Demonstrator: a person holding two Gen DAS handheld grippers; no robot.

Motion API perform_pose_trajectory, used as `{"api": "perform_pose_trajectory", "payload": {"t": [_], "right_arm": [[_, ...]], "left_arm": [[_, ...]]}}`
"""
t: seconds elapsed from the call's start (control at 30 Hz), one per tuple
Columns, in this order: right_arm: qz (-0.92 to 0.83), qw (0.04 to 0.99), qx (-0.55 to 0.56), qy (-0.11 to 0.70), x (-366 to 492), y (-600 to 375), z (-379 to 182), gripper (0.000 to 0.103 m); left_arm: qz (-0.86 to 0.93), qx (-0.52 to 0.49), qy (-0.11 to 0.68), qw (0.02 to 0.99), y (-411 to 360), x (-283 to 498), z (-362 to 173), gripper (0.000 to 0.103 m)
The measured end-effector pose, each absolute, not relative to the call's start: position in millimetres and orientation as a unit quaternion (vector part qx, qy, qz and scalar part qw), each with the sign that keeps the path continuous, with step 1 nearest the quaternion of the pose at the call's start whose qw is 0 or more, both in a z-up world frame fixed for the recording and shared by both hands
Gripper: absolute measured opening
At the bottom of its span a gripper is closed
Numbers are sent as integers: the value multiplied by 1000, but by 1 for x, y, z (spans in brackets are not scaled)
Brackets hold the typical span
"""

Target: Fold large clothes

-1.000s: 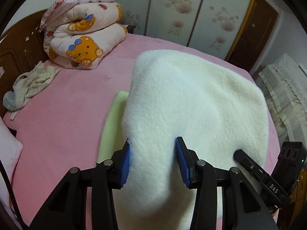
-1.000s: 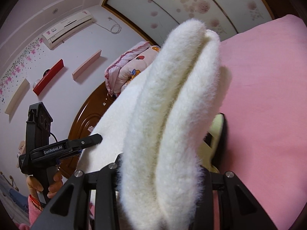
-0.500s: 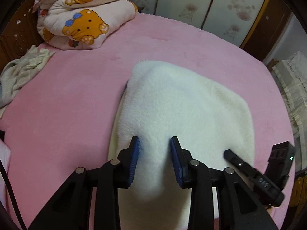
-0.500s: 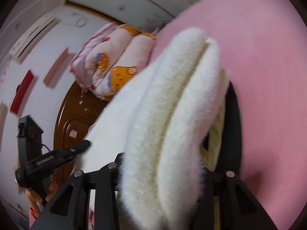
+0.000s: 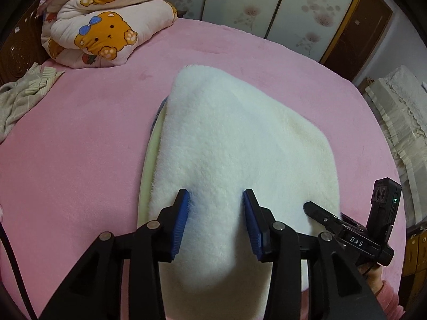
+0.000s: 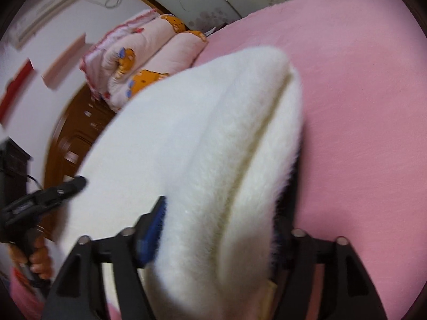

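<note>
A thick white fleece garment point(image 5: 240, 138) lies folded on the pink bed point(image 5: 80, 146), with a pale yellow layer point(image 5: 149, 165) showing under its left edge. My left gripper point(image 5: 216, 208) straddles the near fold. Its blue pads point(image 5: 181, 213) still touch the fleece on both sides while the jaws are opening. In the right wrist view the stacked folds point(image 6: 213, 133) run up between the fingers of my right gripper point(image 6: 226, 200). Its jaws are opening, and the left pad point(image 6: 153, 229) stands off the fleece. The right finger is hidden behind the pile.
A rolled quilt with bear prints point(image 5: 106, 26) sits at the head of the bed. A beige knitted garment point(image 5: 21, 98) lies at the left edge by the brown headboard point(image 6: 74, 133). A lace-covered cabinet point(image 5: 400, 112) stands beyond the right edge. A person's hand point(image 6: 40, 261) holds the other gripper.
Both grippers came down with the fleece, which now rests flat on the bed. The right jaws have spread wide off the folds. The left jaws closed slightly, then widened again.
</note>
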State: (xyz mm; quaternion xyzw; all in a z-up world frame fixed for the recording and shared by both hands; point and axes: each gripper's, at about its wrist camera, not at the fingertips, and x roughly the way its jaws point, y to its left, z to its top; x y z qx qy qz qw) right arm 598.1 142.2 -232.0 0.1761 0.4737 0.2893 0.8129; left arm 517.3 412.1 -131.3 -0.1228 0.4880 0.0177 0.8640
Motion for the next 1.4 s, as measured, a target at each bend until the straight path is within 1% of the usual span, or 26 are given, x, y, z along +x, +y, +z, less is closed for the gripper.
{"api": "perform_pose_trajectory", "payload": {"t": [0.27,0.37,0.53,0.67,0.73,0.77,0.8,0.83,0.97,1.03,1.13,1.2,1.27,1.4], "right_arm": [[265,834,104,472,561,125,-198,71],[265,834,106,472,541,116,-188,71],[239,842,112,471,504,101,-174,71],[210,846,110,478,458,82,-171,71],[191,847,117,482,432,68,-175,71],[177,848,121,485,418,62,-179,73],[163,848,124,488,404,55,-183,73],[149,849,126,491,389,48,-189,73],[95,838,149,516,325,10,-216,73],[71,823,168,539,294,-14,-227,73],[48,814,165,555,253,-56,-231,75],[29,815,154,558,227,-84,-228,78],[12,811,143,567,198,-117,-226,79],[-19,796,137,589,147,-175,-217,80]], "left_arm": [[25,-81,485,870,397,489,-107,40],[27,-73,496,865,394,475,-110,41],[34,-93,508,856,401,460,-122,40],[48,-96,480,870,398,446,-123,41],[69,-89,446,888,389,435,-124,45],[92,-84,432,893,382,426,-124,64],[110,-84,435,890,373,418,-128,90],[119,-87,446,883,365,411,-134,95],[107,-124,496,853,317,362,-177,95],[100,-128,526,835,292,336,-197,95],[88,-140,567,807,246,284,-224,95],[81,-173,573,797,216,243,-233,95],[83,-206,576,787,191,204,-237,95],[99,-224,577,779,138,134,-228,95]]}}
